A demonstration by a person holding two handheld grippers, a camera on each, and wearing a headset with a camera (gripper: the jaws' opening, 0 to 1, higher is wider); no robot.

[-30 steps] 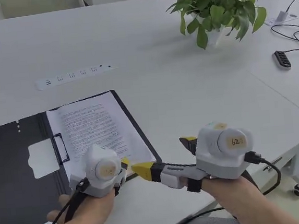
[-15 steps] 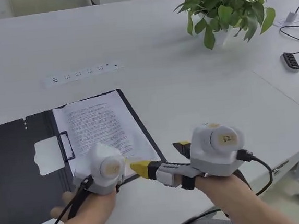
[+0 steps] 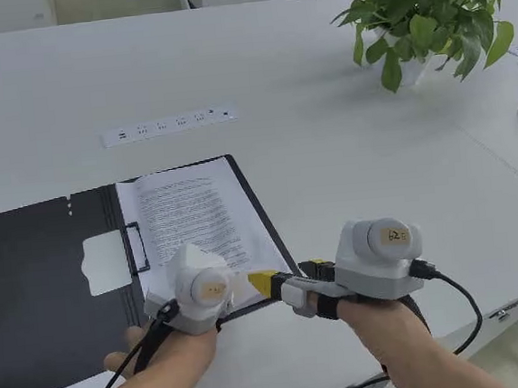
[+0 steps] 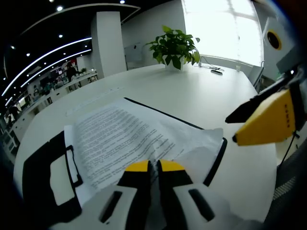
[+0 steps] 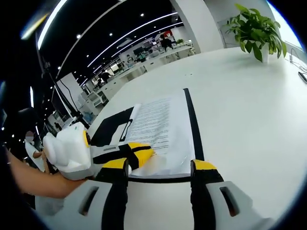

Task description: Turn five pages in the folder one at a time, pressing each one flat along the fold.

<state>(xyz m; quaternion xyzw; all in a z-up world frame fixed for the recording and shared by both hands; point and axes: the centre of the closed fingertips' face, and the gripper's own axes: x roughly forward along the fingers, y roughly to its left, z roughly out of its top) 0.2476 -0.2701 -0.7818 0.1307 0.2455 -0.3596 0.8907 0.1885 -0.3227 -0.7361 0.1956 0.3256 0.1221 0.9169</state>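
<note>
Folder [image 3: 49,285] lies open on desk [image 3: 373,148], spine running away from me, page [image 3: 197,213] on right half. My left hand-held gripper [image 4: 154,166] is closed at page's near edge, perhaps pinching it; right hand-held gripper [image 5: 160,167] wide.

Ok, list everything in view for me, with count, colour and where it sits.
table: one, white, under everything
folder: one, black, open, near left
pages: stack, white, printed, folder's right half
card: one, white, folder's left half
clip: one, dark, at pages' left edge
power strip: one, white, beyond the folder
potted plant: one, green, far right
left hand-held gripper: one, white, yellow tips, shut at pages' near edge
right hand-held gripper: one, white, yellow tips, open beside it
hands: two, holding the grippers
</note>
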